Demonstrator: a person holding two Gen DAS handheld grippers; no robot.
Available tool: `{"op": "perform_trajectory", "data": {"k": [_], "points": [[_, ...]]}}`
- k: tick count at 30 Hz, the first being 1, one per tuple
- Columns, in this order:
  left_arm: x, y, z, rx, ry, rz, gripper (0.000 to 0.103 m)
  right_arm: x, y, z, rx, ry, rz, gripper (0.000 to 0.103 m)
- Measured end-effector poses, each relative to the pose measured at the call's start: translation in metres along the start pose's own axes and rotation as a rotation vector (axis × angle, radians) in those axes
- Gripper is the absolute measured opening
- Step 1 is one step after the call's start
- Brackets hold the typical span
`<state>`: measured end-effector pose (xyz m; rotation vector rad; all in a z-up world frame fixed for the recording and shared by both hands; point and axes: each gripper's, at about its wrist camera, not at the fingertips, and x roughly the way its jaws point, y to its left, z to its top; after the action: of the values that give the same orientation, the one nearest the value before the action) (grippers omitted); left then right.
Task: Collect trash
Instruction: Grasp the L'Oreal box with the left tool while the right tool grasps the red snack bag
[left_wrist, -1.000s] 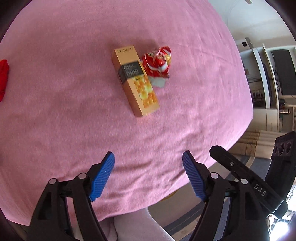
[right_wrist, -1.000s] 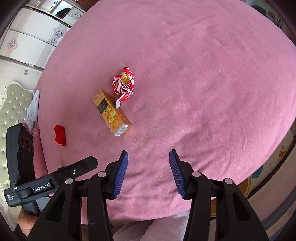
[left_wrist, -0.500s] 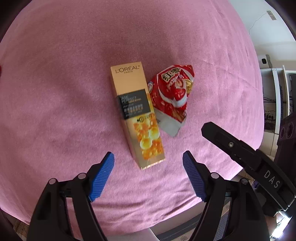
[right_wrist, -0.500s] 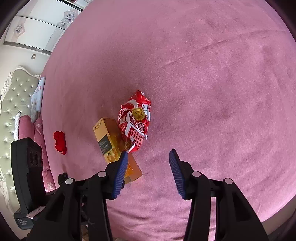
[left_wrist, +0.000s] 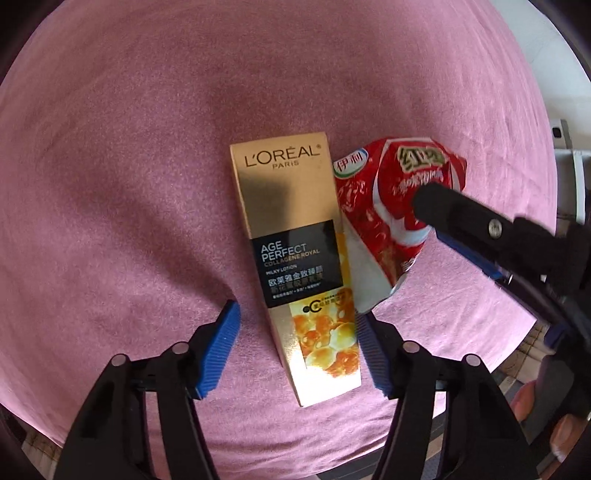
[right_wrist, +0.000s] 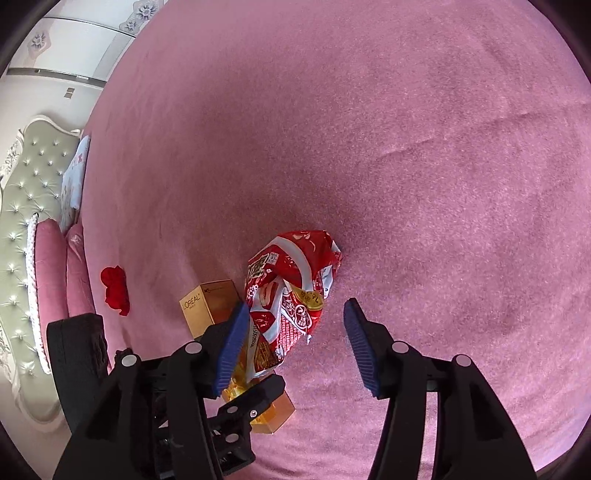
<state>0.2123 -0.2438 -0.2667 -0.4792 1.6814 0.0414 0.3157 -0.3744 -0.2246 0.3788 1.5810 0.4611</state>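
Note:
A gold L'Oreal carton (left_wrist: 295, 258) lies flat on the pink bedspread (left_wrist: 129, 166). A crumpled red snack wrapper (left_wrist: 384, 214) lies against its right side. My left gripper (left_wrist: 299, 350) is open, its blue pads on either side of the carton's near end. My right gripper (right_wrist: 293, 350) is open around the near end of the wrapper (right_wrist: 291, 291); its left pad is between wrapper and carton (right_wrist: 207, 299). The right gripper's finger (left_wrist: 461, 218) crosses over the wrapper in the left wrist view.
A small red scrap (right_wrist: 115, 290) lies on the bedspread to the left. A tufted headboard (right_wrist: 26, 221) and pink pillows (right_wrist: 55, 266) are at the far left. The bed edge (left_wrist: 509, 339) and the floor are at the lower right.
Both grippers moved forward and down to the trash. The left now straddles the carton and the right straddles the wrapper. Both stayed open.

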Motion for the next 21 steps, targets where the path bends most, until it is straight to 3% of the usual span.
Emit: {"op": "perform_trajectory", "data": {"k": [4,6,9,13,21], "points": [[0.0,0.001,-0.002,0.015,-0.009,0.041,0.044,0.004,0.004,0.009,0.013,0.003,0.012,0.057],[-0.002,0.006,-0.004,0.015,-0.014,0.021,0.041,0.008,0.009,0.012,0.009,0.011,0.001,0.057],[-0.005,0.015,-0.004,0.0,-0.017,-0.016,0.039,0.016,0.02,0.015,-0.008,0.024,0.014,0.054],[-0.011,0.026,-0.006,-0.026,-0.022,-0.058,0.037,0.026,0.029,0.016,-0.047,0.04,-0.037,0.042],[-0.033,0.056,-0.017,-0.052,-0.036,-0.094,0.037,0.016,0.038,0.001,-0.084,-0.007,-0.066,0.028]]}}
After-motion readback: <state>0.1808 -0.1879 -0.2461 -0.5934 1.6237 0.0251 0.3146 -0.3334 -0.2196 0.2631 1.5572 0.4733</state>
